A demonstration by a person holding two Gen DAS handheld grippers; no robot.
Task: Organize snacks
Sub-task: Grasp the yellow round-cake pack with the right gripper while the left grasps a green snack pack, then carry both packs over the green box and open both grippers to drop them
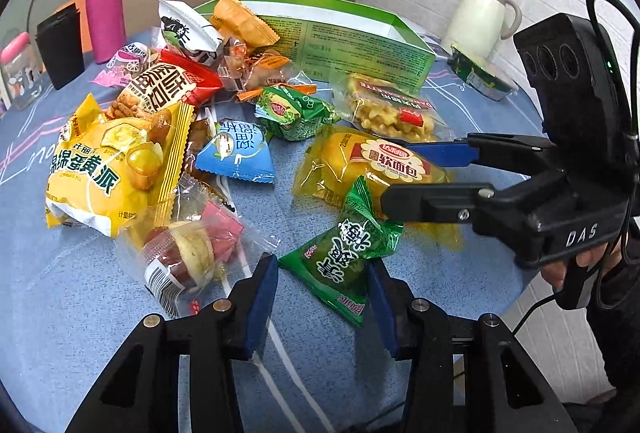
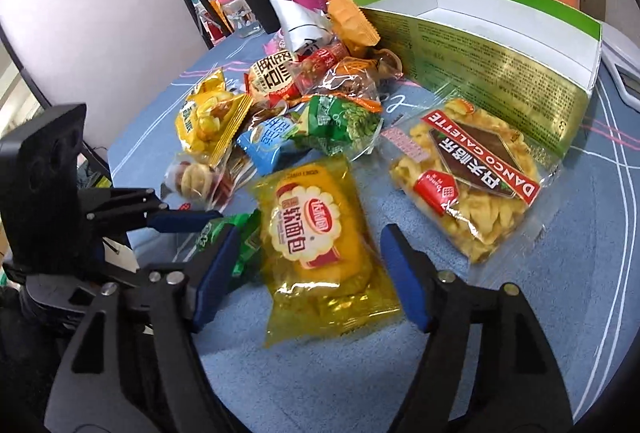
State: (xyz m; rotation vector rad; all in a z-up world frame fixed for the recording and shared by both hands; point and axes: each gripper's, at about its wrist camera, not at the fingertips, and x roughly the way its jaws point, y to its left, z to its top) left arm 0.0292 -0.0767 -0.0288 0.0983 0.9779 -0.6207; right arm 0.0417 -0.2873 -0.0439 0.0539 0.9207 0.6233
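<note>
1. Between the spread fingers of the right gripper (image 2: 308, 273), at 6 o'clock of the right wrist view, one yellow soft-bread packet (image 2: 320, 237) is lying flat on the blue tablecloth (image 2: 520, 313); the fingers are flanking it without touching, apparently lining up to pinch it.
2. One green triangular packet (image 1: 348, 253) is sitting between the open fingers of the left gripper (image 1: 324, 297), at 6 o'clock of the left wrist view, its upper corner overlapping the bread packet; nothing is being gripped.
3. One clear galette bag (image 2: 468, 185) is resting at 2 o'clock of the bread packet, just beside the box.
4. One open green carton (image 2: 500, 69) is standing at 1 o'clock, seemingly empty and probably waiting as the bin for the snacks.
5. One loose pile of about ten mixed packets (image 1: 160, 113) is spreading toward 10 o'clock, unsorted; the exact count is unclear where wrappers overlap.
6. One pink flask (image 1: 105, 1), one black cup (image 1: 60, 49) and one white jug (image 1: 480, 17) are standing at the table's far edge, clear of the work.
</note>
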